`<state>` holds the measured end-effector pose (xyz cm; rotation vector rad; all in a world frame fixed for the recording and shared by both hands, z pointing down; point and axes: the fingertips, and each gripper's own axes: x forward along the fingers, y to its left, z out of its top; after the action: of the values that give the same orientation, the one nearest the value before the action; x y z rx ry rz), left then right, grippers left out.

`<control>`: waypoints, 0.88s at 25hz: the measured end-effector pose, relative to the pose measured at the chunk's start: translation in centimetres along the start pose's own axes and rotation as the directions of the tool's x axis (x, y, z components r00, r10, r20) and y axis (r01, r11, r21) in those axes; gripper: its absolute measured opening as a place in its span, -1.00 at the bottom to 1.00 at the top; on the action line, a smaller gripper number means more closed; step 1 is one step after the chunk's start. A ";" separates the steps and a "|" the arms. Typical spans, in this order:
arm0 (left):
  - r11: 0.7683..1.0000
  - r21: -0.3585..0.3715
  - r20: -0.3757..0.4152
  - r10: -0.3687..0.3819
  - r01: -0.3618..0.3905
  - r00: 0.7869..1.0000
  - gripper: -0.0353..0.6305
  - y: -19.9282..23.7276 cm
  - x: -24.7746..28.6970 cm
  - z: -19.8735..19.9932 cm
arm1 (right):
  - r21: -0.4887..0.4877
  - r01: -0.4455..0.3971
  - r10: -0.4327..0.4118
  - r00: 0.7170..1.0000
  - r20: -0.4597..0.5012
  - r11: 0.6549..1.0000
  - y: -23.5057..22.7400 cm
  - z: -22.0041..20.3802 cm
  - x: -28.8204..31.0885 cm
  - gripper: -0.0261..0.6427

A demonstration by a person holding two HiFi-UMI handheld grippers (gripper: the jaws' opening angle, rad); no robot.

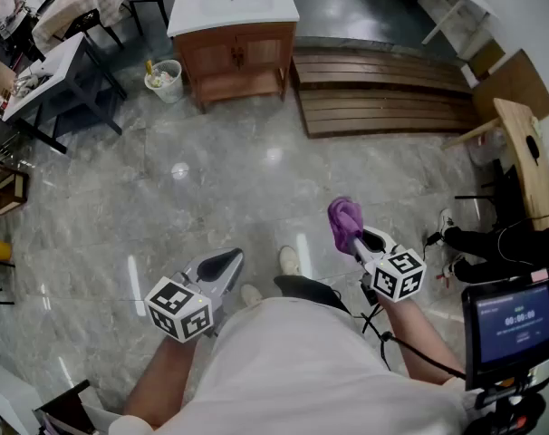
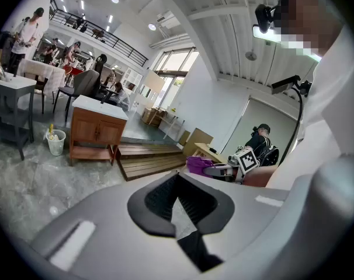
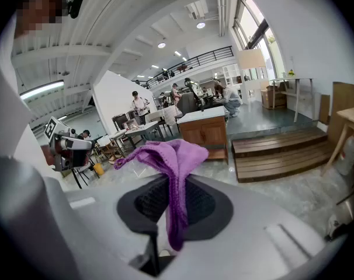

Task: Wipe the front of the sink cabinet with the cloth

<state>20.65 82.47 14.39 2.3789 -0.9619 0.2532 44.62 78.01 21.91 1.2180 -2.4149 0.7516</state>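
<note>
Right hand-held gripper (image 1: 363, 239) is clenched on the purple cloth (image 1: 344, 219); my left hand-held gripper (image 1: 222, 266) is closed on nothing. Sink cabinet (image 1: 235, 54) stands well ahead of me across the floor (image 1: 211, 179), front facing me, slightly left of the cloth. White bin (image 1: 165, 82) beside it holds rubbish.
</note>
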 end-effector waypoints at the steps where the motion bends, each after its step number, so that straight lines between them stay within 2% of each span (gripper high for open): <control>1: 1.000 0.003 0.004 0.010 -0.010 1.000 -0.88 -0.1 0.0 -0.1 | -0.006 -0.010 0.010 1.000 0.001 1.000 0.0 0.0 0.3 -0.75; 5: 0.999 -0.006 0.019 0.042 -0.042 0.999 -0.88 0.0 2.2 1.3 | -0.027 -0.052 0.052 0.999 -0.001 0.998 -1.9 1.5 1.9 -0.75; 13: 0.994 -0.015 0.021 0.112 -0.112 0.993 -0.88 2.2 10.2 7.8 | -0.020 -0.110 0.110 0.994 -0.016 0.994 -10.9 6.9 7.2 -0.75; 18: 0.993 -0.020 -0.001 0.116 -0.116 0.993 -0.88 4.6 12.6 9.0 | 0.034 -0.090 0.090 0.996 0.022 0.995 -14.8 9.0 10.7 -0.76; 22: 0.994 -0.036 -0.003 0.107 -0.107 0.994 -0.88 8.5 14.4 10.7 | 0.043 -0.059 0.058 0.998 0.027 0.997 -17.1 10.8 14.8 -0.76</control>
<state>24.88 63.06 14.40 2.2978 -1.0865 0.2753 49.37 53.73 25.94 1.1854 -2.4772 0.8148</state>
